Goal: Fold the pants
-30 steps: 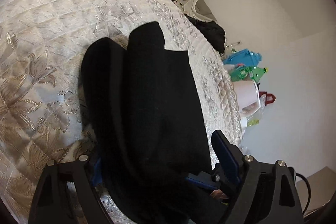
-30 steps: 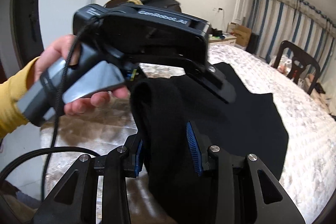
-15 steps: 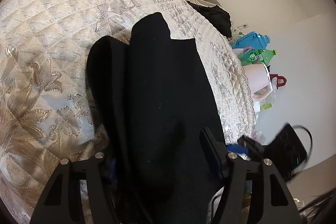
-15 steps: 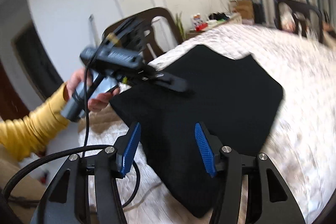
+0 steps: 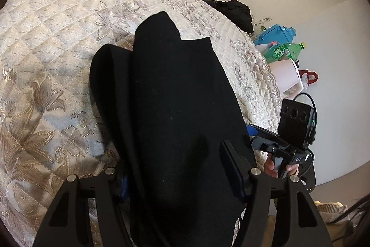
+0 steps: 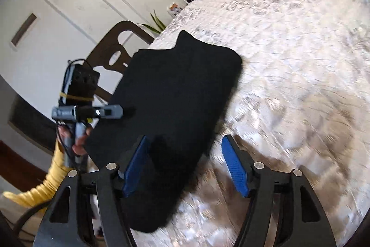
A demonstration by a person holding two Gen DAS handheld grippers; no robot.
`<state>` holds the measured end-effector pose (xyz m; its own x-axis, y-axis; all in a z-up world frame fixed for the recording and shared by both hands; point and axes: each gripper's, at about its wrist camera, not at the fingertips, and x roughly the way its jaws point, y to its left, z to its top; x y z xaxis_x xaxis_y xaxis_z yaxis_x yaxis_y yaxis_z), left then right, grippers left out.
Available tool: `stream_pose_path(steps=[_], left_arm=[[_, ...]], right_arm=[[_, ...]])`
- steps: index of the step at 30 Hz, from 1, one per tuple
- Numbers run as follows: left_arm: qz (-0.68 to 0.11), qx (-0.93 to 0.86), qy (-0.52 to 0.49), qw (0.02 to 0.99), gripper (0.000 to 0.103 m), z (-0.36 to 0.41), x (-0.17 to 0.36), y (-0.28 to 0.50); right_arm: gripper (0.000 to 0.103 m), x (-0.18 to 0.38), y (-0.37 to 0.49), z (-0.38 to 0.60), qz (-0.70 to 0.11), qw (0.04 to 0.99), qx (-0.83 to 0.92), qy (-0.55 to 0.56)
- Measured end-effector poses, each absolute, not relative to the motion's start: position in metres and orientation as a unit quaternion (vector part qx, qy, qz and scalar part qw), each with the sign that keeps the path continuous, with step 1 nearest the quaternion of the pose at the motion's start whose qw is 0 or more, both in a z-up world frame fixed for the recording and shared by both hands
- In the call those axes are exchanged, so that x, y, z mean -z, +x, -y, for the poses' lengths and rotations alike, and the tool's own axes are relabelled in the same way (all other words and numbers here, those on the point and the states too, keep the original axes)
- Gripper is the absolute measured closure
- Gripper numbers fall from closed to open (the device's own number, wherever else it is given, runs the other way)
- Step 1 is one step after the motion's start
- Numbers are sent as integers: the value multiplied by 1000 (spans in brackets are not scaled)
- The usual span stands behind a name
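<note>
Black pants (image 5: pixel 175 108) lie folded on my quilted counter (image 5: pixel 57 38), their near end inside my left tool (image 5: pixel 178 175), whether pinched I cannot tell, while my right tool (image 6: pixel 185 168), just been opening, grips nothing.

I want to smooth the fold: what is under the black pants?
The black pants lie on the quilted tablecloth. At the left, a lower folded layer peeks out; anything else beneath is covered.

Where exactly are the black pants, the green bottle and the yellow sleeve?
black pants (image 5: pixel 175 112), left wrist view, middle of the folded cloth
green bottle (image 5: pixel 285 50), left wrist view, its body
yellow sleeve (image 6: pixel 49 183), right wrist view, forearm part
</note>
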<state>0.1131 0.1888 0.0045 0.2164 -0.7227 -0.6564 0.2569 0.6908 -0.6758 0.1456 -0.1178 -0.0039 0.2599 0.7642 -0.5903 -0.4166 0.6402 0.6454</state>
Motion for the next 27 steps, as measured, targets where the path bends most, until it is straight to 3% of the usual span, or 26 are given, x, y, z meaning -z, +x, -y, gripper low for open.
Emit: stream_pose_path(steps=[4,18,22,27], left_arm=[[-527,332,-225,749,36,-190,-3,114],[-521,327,-224,756,36,-186,-6,115],[-524,296,-177,779,51,-177,-10,111],[-526,261,-174,791,57,-176,-12,109]], right_arm=[[32,4,148,108,-476,758,-401,195],[34,5,154,95,-490,744,-401,212],[63,7,154,98,-491,762,-374,197],[71,9,154,101,-487,766,-368,201]])
